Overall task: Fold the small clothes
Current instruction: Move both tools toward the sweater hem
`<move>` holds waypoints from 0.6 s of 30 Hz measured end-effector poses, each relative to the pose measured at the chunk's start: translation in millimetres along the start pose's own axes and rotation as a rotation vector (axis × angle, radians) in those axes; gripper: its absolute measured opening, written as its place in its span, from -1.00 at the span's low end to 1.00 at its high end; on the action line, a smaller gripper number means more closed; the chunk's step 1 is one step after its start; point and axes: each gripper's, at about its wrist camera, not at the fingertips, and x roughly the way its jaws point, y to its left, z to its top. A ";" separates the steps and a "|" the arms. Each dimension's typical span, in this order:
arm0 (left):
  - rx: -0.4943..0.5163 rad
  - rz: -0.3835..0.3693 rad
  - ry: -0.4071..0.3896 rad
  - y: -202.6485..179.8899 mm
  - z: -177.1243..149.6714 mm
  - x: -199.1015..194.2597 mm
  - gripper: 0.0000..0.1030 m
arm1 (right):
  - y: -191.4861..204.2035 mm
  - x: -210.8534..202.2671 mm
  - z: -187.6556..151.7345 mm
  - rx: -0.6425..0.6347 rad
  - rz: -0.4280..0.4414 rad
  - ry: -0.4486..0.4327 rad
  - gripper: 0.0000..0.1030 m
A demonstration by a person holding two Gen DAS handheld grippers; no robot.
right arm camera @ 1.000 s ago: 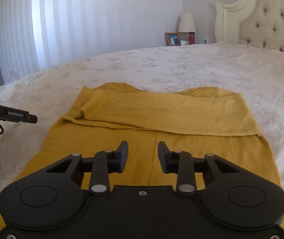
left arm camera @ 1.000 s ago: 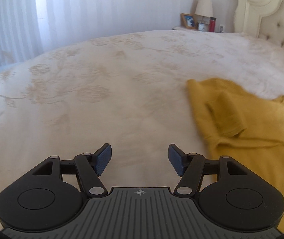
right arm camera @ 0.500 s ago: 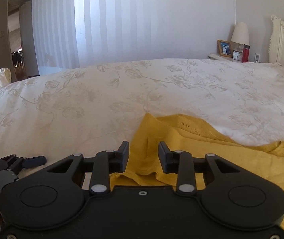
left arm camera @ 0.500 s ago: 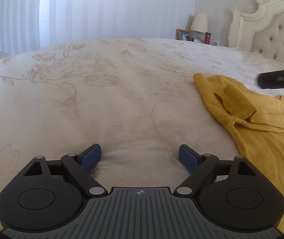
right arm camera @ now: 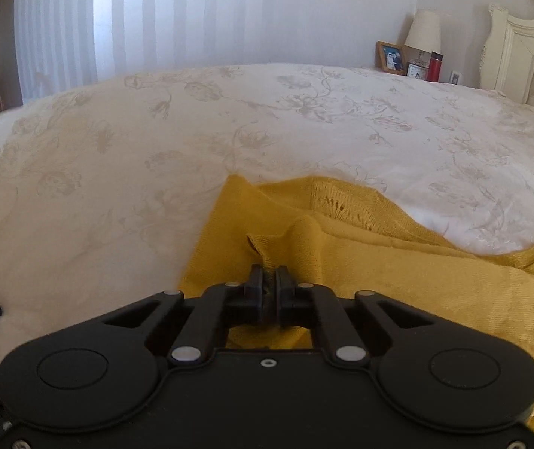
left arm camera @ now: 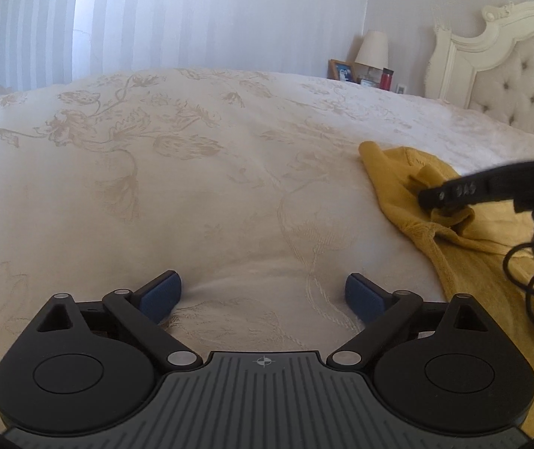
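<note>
Yellow garment (right arm camera: 397, 273) now pinched by right gripper (right arm camera: 269, 280).

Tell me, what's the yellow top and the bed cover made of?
The yellow top looks like soft knit cloth: fine ribbing, tiny lace holes, floppy folds. The bed cover seems a smooth woven fabric with a faint sheen and a flower pattern, maybe stitched or woven in.

The garment (right arm camera: 397, 273) lies on the bed (right arm camera: 154, 172); a lamp (right arm camera: 422, 31) stands behind, left of the headboard (right arm camera: 510, 48).
</note>
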 end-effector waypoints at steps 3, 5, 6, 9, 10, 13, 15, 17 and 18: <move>-0.016 -0.006 -0.008 1.2 0.1 -0.9 0.86 | -4.8 -8.3 13.9 0.099 0.073 -0.053 -0.78; -0.016 -0.005 -0.008 0.6 0.2 -1.0 0.86 | 2.9 -3.3 21.1 0.099 0.114 -0.042 -0.76; -0.017 -0.006 -0.008 0.6 0.2 -0.8 0.86 | 8.4 1.3 22.6 0.093 0.140 -0.030 -0.70; -0.021 -0.010 -0.011 1.9 -0.5 -0.8 0.86 | 11.5 9.4 21.5 0.152 0.255 0.012 -0.56; -0.024 -0.012 -0.011 2.4 -0.5 -0.6 0.86 | 10.1 5.0 20.9 0.167 0.263 0.005 -0.45; -0.026 -0.013 -0.008 3.7 0.1 0.3 0.86 | -5.7 -22.3 17.4 0.190 0.267 -0.036 0.08; -0.020 -0.008 -0.004 2.9 0.8 0.6 0.86 | -27.3 -43.7 12.6 0.205 0.246 -0.052 0.17; -0.006 0.001 0.005 0.9 1.7 1.4 0.86 | -56.1 -60.9 4.5 0.219 0.189 -0.045 0.27; 0.003 0.008 0.010 -0.7 1.8 1.7 0.86 | -70.9 -67.3 -1.0 0.229 0.158 -0.036 0.33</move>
